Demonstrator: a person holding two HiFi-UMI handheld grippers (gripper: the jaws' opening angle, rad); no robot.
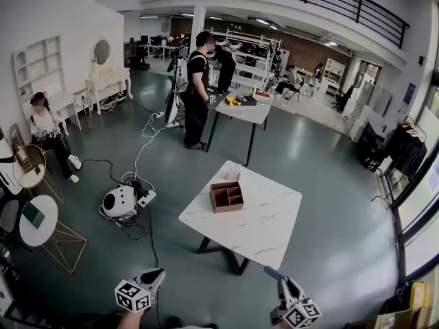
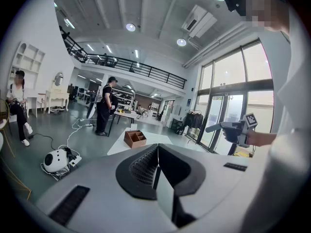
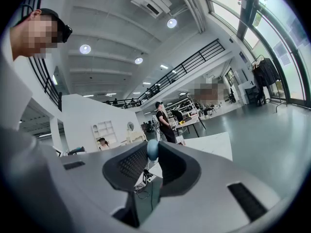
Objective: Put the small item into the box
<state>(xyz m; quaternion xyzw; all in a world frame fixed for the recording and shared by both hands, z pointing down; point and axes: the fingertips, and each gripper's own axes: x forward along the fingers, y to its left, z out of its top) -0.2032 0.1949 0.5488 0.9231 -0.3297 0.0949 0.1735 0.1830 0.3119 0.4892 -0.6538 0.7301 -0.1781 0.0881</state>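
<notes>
With the left tongs [image 2: 156,152] together and empty, carry the small item [image 3: 152,149] clamped in the right tongs [image 1: 273,274] steadily to the box [image 1: 227,196] at 11 o'clock.

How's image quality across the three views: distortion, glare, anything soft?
Head view: barrel distortion bends the balcony railing; light is even and the wooden box is sharp. Left gripper view: black vignette at the corners, windows washed out, the near jaws soft. Right gripper view: same vignette, ceiling lights glare, and the small bluish item at the jaw tips is slightly soft.
</notes>
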